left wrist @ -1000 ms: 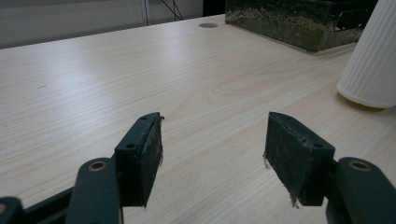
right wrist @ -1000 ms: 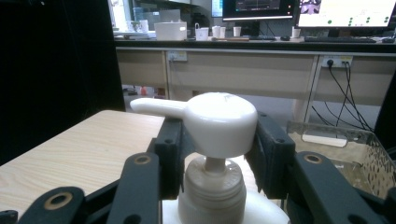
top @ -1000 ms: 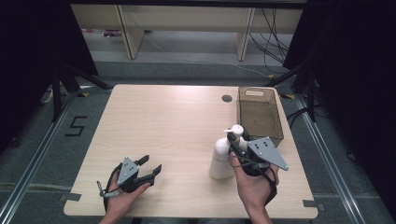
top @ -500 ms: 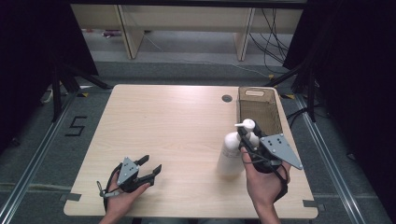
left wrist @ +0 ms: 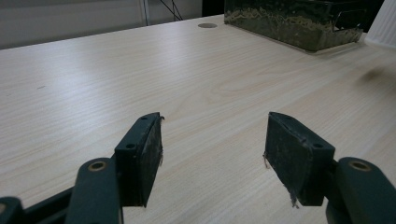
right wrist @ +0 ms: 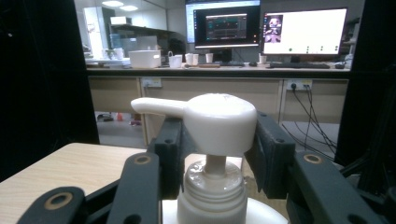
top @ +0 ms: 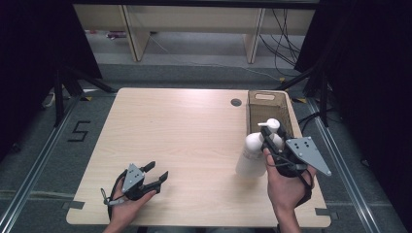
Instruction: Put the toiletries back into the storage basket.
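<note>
Here my right gripper [top: 270,141] was clamped on the pump head of the white pump bottle [top: 251,154], which stood just beside the near end of the brown basket [top: 256,102], while my left gripper [top: 156,173], well apart from that basket, rested with its jaws apart and nothing between them.

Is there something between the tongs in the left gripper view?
No, the left tongs stand open with nothing between the two pads, above the bare wooden table.
</note>
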Demonstrator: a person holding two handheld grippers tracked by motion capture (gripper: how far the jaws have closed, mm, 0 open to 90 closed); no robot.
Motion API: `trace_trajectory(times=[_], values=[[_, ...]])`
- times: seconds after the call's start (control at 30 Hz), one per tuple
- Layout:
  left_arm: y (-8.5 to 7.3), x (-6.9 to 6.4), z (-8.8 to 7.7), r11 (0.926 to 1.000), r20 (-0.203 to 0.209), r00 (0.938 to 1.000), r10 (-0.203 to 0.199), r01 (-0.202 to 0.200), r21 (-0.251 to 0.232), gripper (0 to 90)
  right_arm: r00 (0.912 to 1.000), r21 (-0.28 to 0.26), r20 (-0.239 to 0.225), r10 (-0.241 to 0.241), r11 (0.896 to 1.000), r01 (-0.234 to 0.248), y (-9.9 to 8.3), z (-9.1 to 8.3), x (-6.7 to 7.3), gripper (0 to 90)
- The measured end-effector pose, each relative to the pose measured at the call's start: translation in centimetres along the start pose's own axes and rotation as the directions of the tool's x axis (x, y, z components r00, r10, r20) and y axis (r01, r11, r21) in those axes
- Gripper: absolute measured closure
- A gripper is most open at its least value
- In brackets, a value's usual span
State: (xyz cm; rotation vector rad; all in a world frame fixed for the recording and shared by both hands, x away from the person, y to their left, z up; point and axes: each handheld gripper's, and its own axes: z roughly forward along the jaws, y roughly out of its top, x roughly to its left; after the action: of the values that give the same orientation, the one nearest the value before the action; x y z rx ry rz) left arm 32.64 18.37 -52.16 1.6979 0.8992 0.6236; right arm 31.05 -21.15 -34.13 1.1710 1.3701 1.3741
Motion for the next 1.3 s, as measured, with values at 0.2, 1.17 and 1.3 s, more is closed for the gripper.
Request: trace_trajectory(times=[0.2,1.17,1.3], values=[[0.0,0.0,0.0,1.0,0.001,1.0,0.0,0.0,0.0,36.1,0.9998,-0.009,0.021,-0.004,1.0,0.004,0.3,0.0,-0.8,60.2],[0.0,0.0,0.0,1.0,0.0,1.0,0.0,0.0,0.0,36.1,0.9948,-0.046,0.098,-0.027,0.998,0.032,2.1,1.3,-3.9,60.2],[0.0,0.0,0.0,1.0,0.0,1.0,0.0,0.0,-0.001,36.2,0.9939,-0.04,0.108,-0.022,0.999,0.027,2.2,1.7,-4.2,60.2]])
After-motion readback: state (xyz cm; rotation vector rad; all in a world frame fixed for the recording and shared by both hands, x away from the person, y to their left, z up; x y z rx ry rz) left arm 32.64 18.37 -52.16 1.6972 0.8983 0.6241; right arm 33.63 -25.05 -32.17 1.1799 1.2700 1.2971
